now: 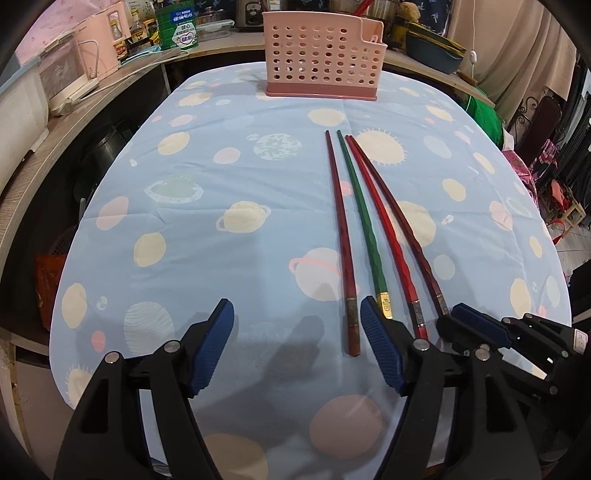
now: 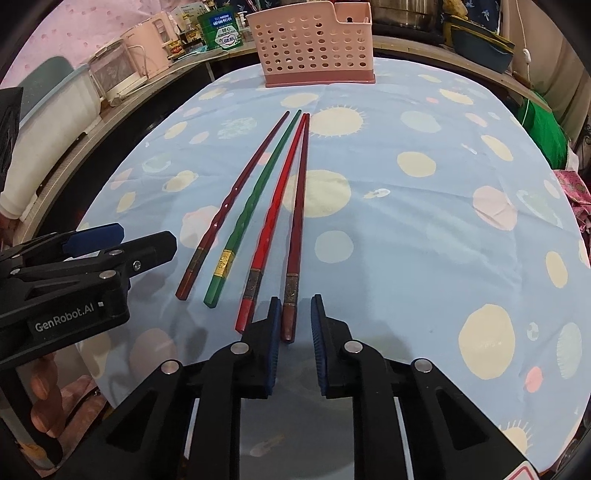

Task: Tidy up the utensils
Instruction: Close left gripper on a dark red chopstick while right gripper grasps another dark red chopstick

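Several chopsticks lie side by side on the blue planet-print tablecloth (image 1: 207, 173): a dark red one (image 1: 340, 236) at the left, a green one (image 1: 364, 225), a bright red one (image 1: 384, 232), and a dark red one (image 2: 297, 206) at the right. A pink perforated utensil holder (image 1: 319, 59) stands at the table's far edge, also in the right wrist view (image 2: 314, 42). My left gripper (image 1: 297, 314) is open and empty, left of the chopstick handles. My right gripper (image 2: 294, 306) is partly open, its pads either side of the rightmost chopstick's handle end, with gaps showing.
A counter with pink appliances (image 1: 92, 48), a green can (image 1: 177, 26) and bottles runs along the left and back. Pots and a dark tray (image 1: 432, 51) sit at the back right. Green fabric (image 1: 484, 110) hangs off the right edge.
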Tool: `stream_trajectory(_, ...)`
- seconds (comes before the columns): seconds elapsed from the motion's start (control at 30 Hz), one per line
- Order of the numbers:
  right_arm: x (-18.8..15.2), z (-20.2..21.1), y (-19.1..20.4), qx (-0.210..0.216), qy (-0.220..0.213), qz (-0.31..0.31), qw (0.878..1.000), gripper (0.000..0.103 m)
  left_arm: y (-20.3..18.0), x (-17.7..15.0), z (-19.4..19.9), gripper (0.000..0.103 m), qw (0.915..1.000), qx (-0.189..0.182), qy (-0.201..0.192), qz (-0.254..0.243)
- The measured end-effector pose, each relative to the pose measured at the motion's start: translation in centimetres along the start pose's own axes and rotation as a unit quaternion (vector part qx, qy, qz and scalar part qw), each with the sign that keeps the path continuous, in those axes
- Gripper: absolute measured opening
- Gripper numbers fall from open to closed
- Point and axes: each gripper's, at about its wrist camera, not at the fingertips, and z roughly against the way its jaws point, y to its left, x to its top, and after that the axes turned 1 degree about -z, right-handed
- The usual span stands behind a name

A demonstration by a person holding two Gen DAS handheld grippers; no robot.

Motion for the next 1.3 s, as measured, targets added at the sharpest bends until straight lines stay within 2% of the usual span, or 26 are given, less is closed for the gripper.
stream_trajectory(0.07,0.0,0.0,-0.3,-0.001,0.0,-0.005,1.0,0.007,-0.2,-0.1,-0.1,0.068,1.0,-0.002,0.002,-0.003)
stream_trajectory(0.4,-0.1,0.0,-0.5,0.003,-0.002,-0.011,1.0,0.007,-1.5,-0.5,-0.8,0.067,0.9996,-0.015,0.014,-0.02)
stream_trajectory(0.67,-0.1,0.0,-0.6,0.005,-0.002,-0.012,1.0,0.007,-1.1,-0.6,-1.9,0.055,0.9994,-0.013,0.029,-0.012)
stream_trajectory(0.83,-0.1,0.1,-0.7,0.006,-0.002,-0.012,1.0,0.007,-1.1,-0.8,-2.4,0.052,0.9993,-0.009,0.033,-0.013)
stream_trajectory(1.0,-0.1,0.1,-0.7,0.006,-0.002,-0.012,1.0,0.007,-1.3,-0.7,-2.4,0.039,0.9994,-0.003,0.029,-0.02)
stream_trajectory(1.23,-0.2,0.1,-0.7,0.007,-0.002,-0.013,1.0,0.007,-1.1,-0.7,-2.3,0.01,0.9994,-0.006,0.029,-0.019)
stream_trajectory(1.3,-0.2,0.1,-0.8,0.008,-0.002,-0.015,1.0,0.007,-1.0,-0.7,-2.2,0.008,0.9993,-0.011,0.031,-0.017)
